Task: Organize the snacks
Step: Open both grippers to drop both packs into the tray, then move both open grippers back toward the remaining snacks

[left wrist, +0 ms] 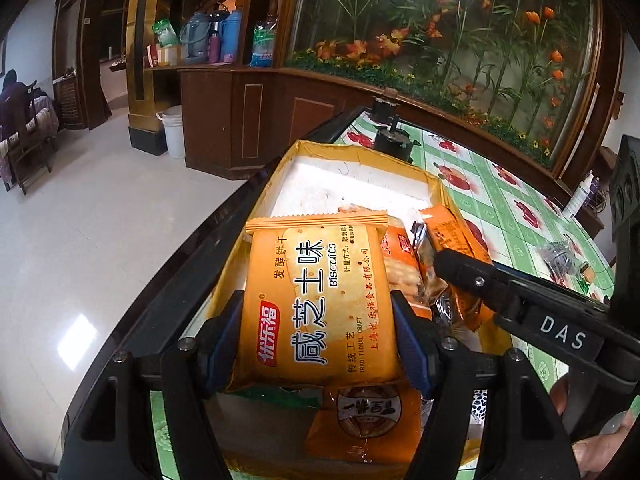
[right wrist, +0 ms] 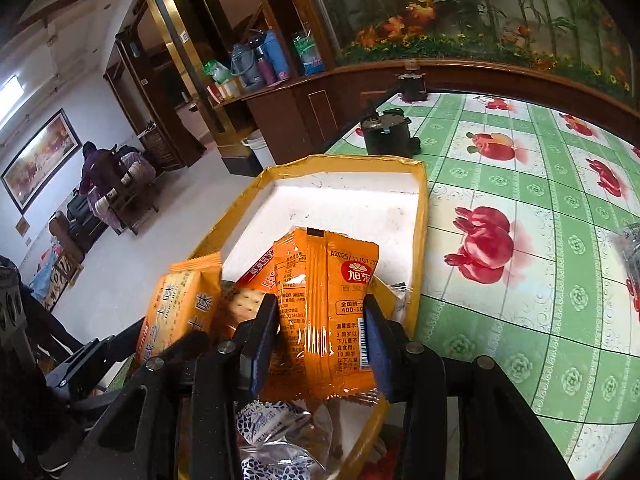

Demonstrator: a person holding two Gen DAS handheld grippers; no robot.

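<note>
A white foam box with yellow-taped rim (left wrist: 360,152) (right wrist: 344,162) sits at the table's left edge. My left gripper (left wrist: 316,304) is shut on an orange biscuit pack (left wrist: 320,300) and holds it above the box's near end; the pack also shows in the right wrist view (right wrist: 176,308). Just to its right, my right gripper (right wrist: 320,308) has both pads against an orange snack packet (right wrist: 332,300), upright over the box. One right finger (left wrist: 460,272) shows in the left wrist view. Under them lie a cracker pack (left wrist: 404,268), another orange pack (left wrist: 364,420) and blue-patterned wrapped sweets (right wrist: 268,424).
The table carries a green cloth with red fruit prints (right wrist: 520,320). A black round device (right wrist: 386,136) stands beyond the box. A clear bag of small items (left wrist: 560,256) and a white bottle (left wrist: 576,200) lie far right. Tiled floor, a white bucket (left wrist: 172,132) and a seated person (right wrist: 94,168) are left.
</note>
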